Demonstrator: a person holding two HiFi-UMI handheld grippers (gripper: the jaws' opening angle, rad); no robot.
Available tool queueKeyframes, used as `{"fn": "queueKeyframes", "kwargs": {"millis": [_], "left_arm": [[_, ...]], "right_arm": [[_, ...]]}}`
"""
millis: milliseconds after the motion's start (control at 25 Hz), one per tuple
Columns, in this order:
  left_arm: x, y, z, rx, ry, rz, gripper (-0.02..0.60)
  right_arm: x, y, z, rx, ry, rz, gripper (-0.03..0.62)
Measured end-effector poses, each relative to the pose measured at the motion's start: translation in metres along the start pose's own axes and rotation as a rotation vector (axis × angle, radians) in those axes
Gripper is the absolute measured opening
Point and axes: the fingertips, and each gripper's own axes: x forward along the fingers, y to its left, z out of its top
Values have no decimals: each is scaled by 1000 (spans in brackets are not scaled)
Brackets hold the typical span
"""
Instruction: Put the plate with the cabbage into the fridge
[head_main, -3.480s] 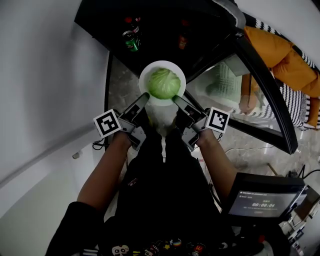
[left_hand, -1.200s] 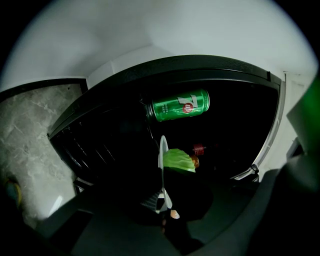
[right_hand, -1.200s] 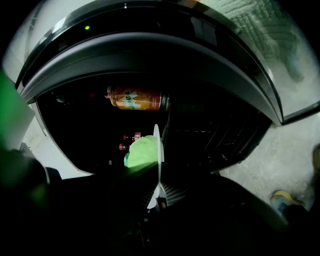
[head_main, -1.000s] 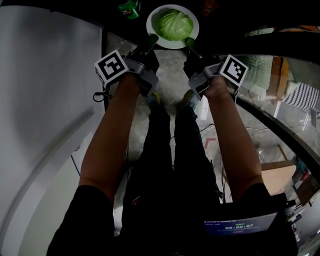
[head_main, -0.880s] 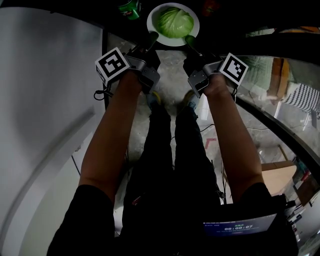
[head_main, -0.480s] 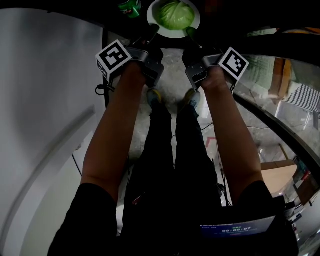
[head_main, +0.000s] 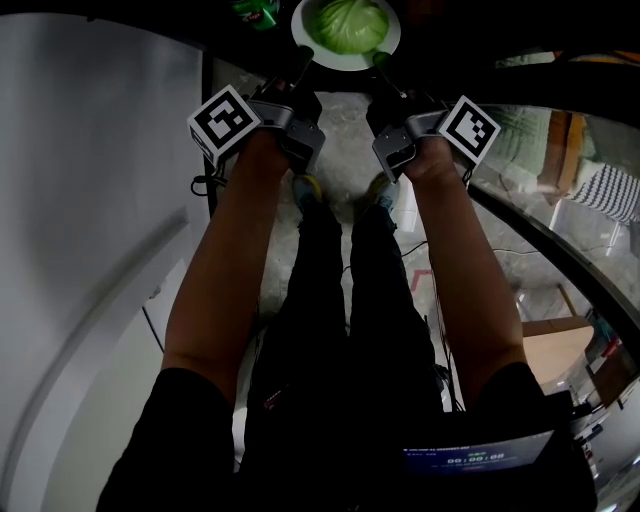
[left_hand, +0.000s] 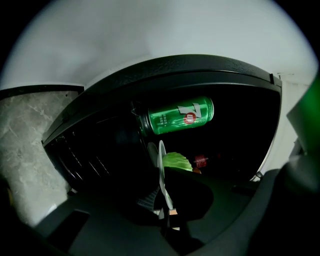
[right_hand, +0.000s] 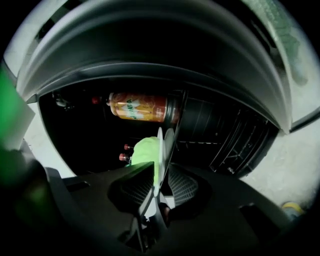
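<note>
The plate (head_main: 345, 62) with the cabbage (head_main: 350, 22) hangs in the dark opening of the fridge (left_hand: 190, 75), held by its rim from both sides. The left gripper (head_main: 302, 60) has its fingers closed on the plate's left edge, the right gripper (head_main: 379, 60) on its right edge. A green can (left_hand: 177, 116) lies just beyond the plate's left side, an orange can (right_hand: 137, 107) beyond its right.

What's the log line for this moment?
left hand-held gripper: on plate | right hand-held gripper: on plate | cabbage: on plate | fridge: open
</note>
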Motion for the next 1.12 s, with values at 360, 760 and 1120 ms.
{"fn": "queueKeyframes", "kwargs": {"millis": [360, 760, 1120], "left_arm": [[-21, -22, 11, 526, -13, 61, 17], [-27, -49, -23, 1331, 62, 124, 15], [-15, -34, -36, 1357, 115, 131, 15]], "right_arm": [[-28, 11, 4, -559, 12, -164, 67], [-21, 29, -31, -1270, 93, -224, 64], [-14, 18, -25, -1318, 93, -277, 64]]}}
